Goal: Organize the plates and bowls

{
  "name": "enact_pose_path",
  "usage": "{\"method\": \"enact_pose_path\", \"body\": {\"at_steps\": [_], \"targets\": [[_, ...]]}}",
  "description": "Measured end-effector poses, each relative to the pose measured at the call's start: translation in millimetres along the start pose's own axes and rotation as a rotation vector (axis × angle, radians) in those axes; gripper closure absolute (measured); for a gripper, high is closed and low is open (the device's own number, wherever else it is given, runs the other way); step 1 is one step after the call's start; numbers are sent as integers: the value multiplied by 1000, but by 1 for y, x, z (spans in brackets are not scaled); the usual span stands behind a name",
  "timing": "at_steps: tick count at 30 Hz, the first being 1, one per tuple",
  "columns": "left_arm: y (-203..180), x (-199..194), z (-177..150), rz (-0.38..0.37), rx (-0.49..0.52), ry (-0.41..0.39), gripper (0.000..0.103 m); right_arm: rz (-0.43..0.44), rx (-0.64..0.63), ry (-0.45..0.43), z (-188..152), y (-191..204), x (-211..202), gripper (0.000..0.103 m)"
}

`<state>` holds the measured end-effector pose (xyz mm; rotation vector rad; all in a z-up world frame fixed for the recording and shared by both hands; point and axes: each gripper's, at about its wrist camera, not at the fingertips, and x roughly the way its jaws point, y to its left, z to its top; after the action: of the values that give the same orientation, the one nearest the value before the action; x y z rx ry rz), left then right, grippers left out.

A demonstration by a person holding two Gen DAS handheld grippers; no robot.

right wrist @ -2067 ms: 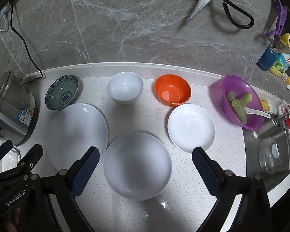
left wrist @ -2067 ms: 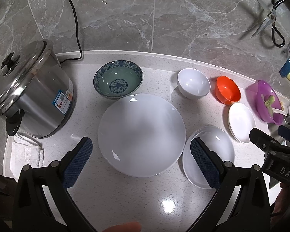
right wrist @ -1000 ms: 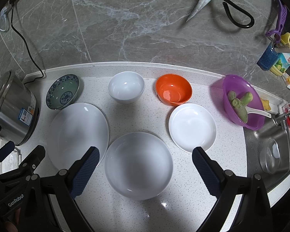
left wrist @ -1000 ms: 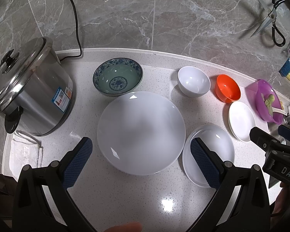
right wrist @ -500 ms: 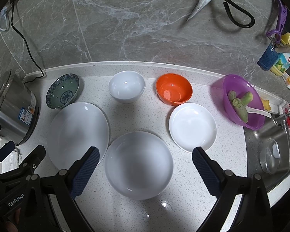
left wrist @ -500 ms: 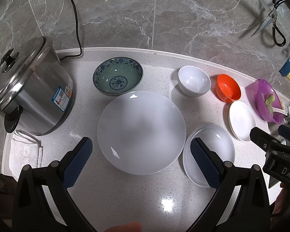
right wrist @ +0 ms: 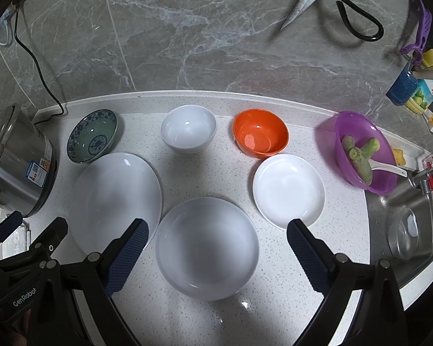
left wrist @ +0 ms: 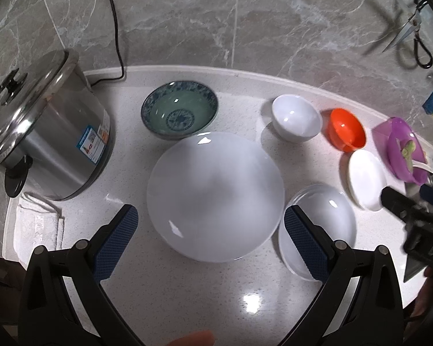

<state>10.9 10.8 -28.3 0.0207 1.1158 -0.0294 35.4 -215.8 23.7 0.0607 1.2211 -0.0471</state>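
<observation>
White speckled table (right wrist: 346,230) carried: large white plate (left wrist: 215,196) at 12 o'clock of left tool (left wrist: 213,238), released; medium white plate (right wrist: 207,248) at 12 o'clock of right tool (right wrist: 216,248), released, empty.

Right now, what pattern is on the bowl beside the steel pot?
The patterned bowl is pale green inside with blue floral rim and centre medallion; clearest in the left wrist view.

Tight dish cluster, open counter up front.
You get bare counter (right wrist: 274,302) in front of the large plate (left wrist: 215,196); steel pot (left wrist: 47,141) blocks its left, patterned bowl (left wrist: 179,114) sits behind.
</observation>
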Motion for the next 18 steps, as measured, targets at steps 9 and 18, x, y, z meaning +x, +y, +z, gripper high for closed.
{"method": "enact_pose_path", "body": {"at_steps": [9, 18], "targets": [[106, 72, -50, -249, -253, 180, 2, 436, 159, -82, 12, -41, 45, 4], [167, 123, -55, -406, -303, 174, 0, 795, 72, 119, 41, -10, 128, 4]]}}
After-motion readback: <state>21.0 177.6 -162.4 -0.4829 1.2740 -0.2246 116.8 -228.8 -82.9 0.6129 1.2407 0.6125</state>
